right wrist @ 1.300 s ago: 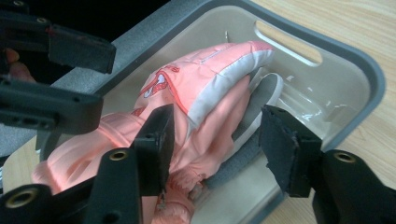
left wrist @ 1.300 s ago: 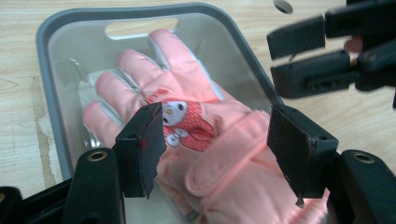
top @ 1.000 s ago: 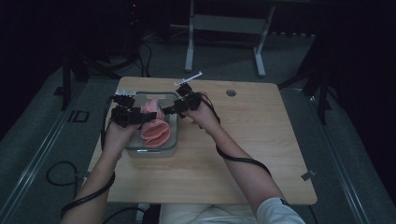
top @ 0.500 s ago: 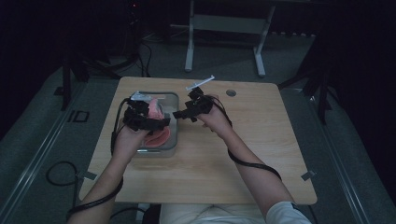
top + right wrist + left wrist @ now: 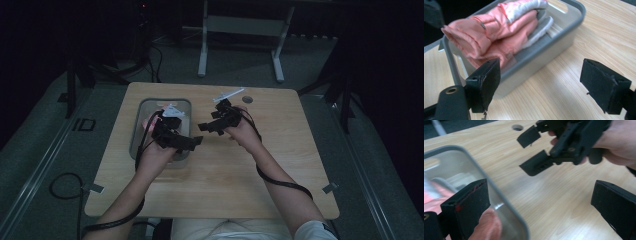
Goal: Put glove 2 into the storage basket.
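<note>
So, both claws are seen hovering over the wooden tabletop [image 5: 225,170], each carried in one of the person's hands. A grey plastic bin [image 5: 139,125] is parked on the left half of the tabletop, and a folded pink garment [image 5: 499,32] with white lining is tucked inside it, bunched up a bit above the rim at one end. In the right claw view the garment is shown lying fully inside the bin, with nothing pinching it.

The left claw [image 5: 192,142] is held just past the bin's right edge, jaws spread wide and nothing caught between them; its jaws have just been opening. In its own view one jaw is seen over the bin's rim and the other out over bare wood.

The right claw [image 5: 206,127] is held near the middle of the tabletop, pointed back toward the bin, also released and empty, its jaws having just been opening too. The two claws are pretty close together, tips facing each other but not touching.

A small round hole [image 5: 247,99] is set into the tabletop near the far edge. Beyond the tabletop a white frame [image 5: 240,40] stands on the grey floor.
</note>
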Available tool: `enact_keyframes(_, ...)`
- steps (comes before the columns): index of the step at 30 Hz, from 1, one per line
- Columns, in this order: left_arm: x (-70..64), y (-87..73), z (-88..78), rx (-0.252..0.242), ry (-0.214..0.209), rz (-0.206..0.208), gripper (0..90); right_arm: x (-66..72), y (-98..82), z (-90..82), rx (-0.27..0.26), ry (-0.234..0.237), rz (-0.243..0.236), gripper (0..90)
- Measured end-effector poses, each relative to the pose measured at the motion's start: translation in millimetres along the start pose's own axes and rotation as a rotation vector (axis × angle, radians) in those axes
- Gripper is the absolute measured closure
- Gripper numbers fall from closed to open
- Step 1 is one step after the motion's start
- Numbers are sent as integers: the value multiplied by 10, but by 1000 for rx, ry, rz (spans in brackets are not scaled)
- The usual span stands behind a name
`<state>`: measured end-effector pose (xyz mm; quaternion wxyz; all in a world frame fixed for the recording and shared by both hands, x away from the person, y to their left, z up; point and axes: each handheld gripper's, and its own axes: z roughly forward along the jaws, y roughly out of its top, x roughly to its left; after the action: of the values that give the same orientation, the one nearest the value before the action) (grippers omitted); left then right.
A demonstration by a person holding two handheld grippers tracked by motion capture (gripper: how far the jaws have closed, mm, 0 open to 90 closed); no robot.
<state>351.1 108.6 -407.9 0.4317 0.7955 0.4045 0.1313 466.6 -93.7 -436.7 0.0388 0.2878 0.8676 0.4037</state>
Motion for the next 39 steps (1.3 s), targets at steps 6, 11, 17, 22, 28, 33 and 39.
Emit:
enact_keyframes(6, -204, -27, 123, 7, -43, 46, 16, -100, -162, -81, -2, -12, 6, 158)
enact_keyframes(11, -346, -55, 221, 5, -74, 57, 16, -164, -296, -99, 8, -38, 3, 154)
enact_keyframes(17, -502, -125, 342, 19, -100, 87, 16, -248, -456, -104, 22, -56, 12, 154)
enact_keyframes(22, -591, -244, 487, 41, -127, 95, 16, -297, -604, -105, 9, -74, 2, 154)
enact_keyframes(28, -666, -396, 649, 62, -118, 109, 16, -329, -753, -66, 5, -115, -6, 151)
enact_keyframes(33, -721, -522, 723, 65, -97, 115, 16, -385, -874, -24, 15, -153, 0, 150)
enact_keyframes(39, -741, -706, 806, 74, -66, 115, 16, -520, -1037, -27, -19, -231, 42, 150)
